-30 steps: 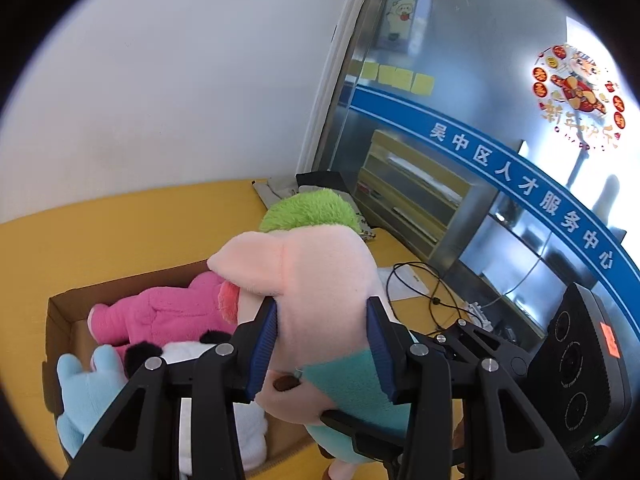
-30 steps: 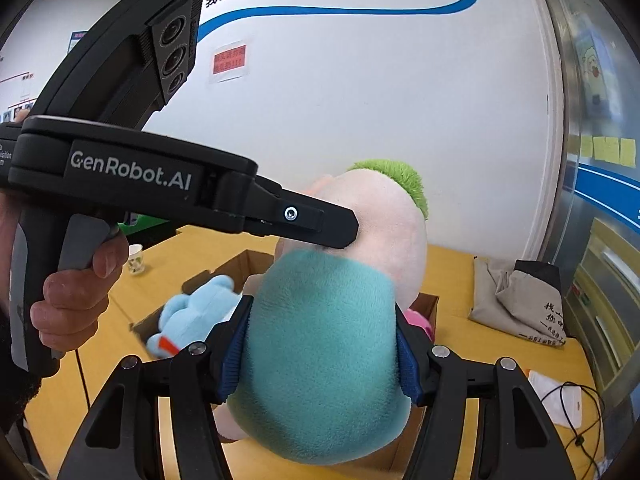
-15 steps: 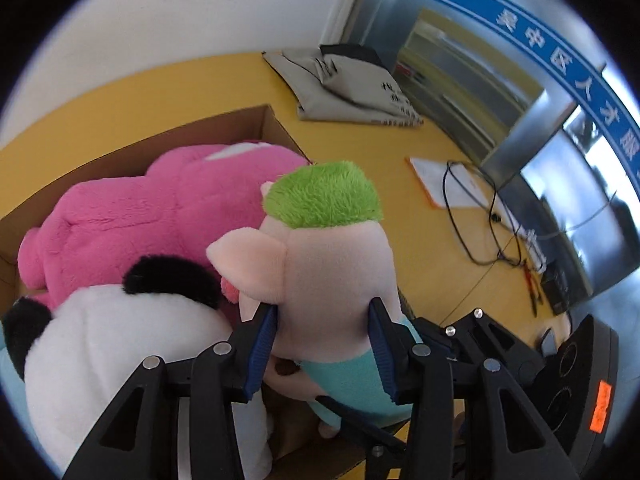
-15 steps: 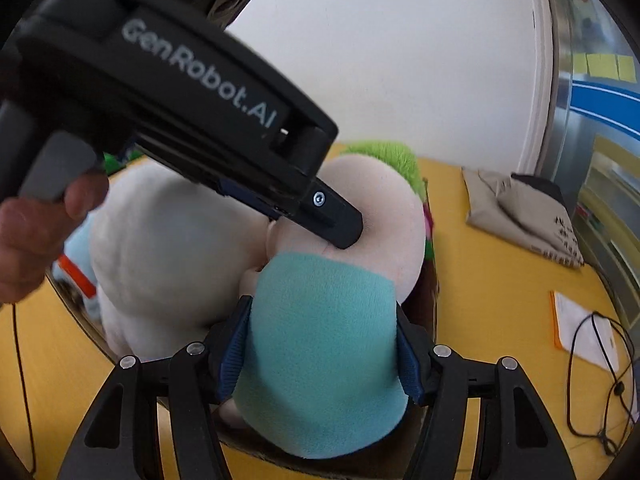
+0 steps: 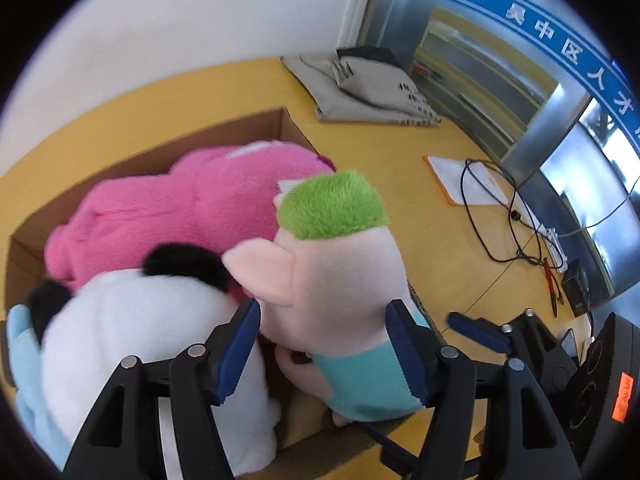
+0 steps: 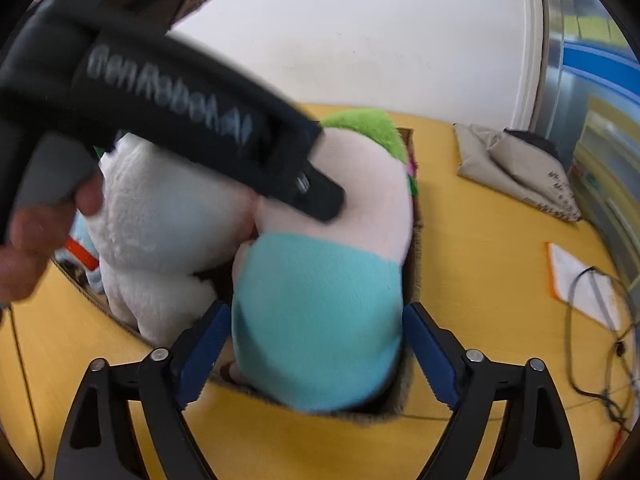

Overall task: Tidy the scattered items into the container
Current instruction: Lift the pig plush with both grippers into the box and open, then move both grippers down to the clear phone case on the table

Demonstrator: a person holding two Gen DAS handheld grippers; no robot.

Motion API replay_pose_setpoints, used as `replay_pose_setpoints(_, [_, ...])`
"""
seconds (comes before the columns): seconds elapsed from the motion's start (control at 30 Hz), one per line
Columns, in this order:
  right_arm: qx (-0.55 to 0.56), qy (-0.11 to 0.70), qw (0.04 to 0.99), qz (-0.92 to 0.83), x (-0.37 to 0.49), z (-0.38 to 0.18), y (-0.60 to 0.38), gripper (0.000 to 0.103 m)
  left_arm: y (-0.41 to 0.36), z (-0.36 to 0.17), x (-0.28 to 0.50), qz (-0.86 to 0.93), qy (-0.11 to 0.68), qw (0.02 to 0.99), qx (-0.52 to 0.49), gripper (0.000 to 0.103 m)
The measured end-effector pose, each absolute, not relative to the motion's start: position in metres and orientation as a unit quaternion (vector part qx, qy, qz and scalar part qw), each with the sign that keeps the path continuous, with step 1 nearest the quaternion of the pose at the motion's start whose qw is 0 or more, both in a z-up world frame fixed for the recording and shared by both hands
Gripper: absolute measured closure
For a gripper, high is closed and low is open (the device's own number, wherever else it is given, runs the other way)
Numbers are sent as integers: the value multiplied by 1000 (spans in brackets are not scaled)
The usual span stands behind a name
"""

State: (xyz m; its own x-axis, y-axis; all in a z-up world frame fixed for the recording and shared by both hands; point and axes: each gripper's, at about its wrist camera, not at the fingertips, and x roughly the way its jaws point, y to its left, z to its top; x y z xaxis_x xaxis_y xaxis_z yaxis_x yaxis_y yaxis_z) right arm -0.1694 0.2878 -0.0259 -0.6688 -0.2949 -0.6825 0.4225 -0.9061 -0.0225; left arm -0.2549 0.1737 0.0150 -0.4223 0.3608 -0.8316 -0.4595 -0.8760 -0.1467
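A pink plush pig (image 5: pixel 340 276) with green hair and a teal shirt (image 6: pixel 320 320) sits at the near right corner of the cardboard box (image 5: pixel 224 136). My left gripper (image 5: pixel 324 344) has its jaws spread, loosely around the pig's neck. My right gripper (image 6: pixel 316 348) has its jaws wide open beside the teal body, with gaps on both sides. In the box lie a pink plush bear (image 5: pixel 192 208), a white panda plush (image 5: pixel 152 336) and a light blue plush (image 5: pixel 20 352).
The box stands on a yellow table (image 5: pixel 432 248). A folded beige bag (image 5: pixel 360 92) lies at the far right. An orange-edged notepad (image 5: pixel 460 180) and black cables (image 5: pixel 504 224) lie to the right. A white wall is behind.
The pig has come down into the box beside the panda. Both grippers' jaws have spread apart and let go of it.
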Motion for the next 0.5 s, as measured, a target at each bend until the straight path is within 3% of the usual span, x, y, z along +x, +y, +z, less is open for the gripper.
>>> replay_pose_setpoints(0.17, [324, 86, 210, -918, -131, 9, 294, 2, 129, 71, -201, 878, 40, 232, -416, 38])
replay_pose_setpoints(0.27, [301, 88, 206, -927, -110, 33, 300, 1, 96, 96, -161, 890, 36, 231, -391, 32])
replay_pose_setpoints(0.37, [283, 74, 218, -931, -82, 55, 303, 0, 64, 108, -120, 903, 49, 212, -370, 26])
replay_pose_setpoints(0.5, [268, 77, 232, -932, -46, 68, 301, 0, 24, 100, -72, 905, 44, 188, -380, 26])
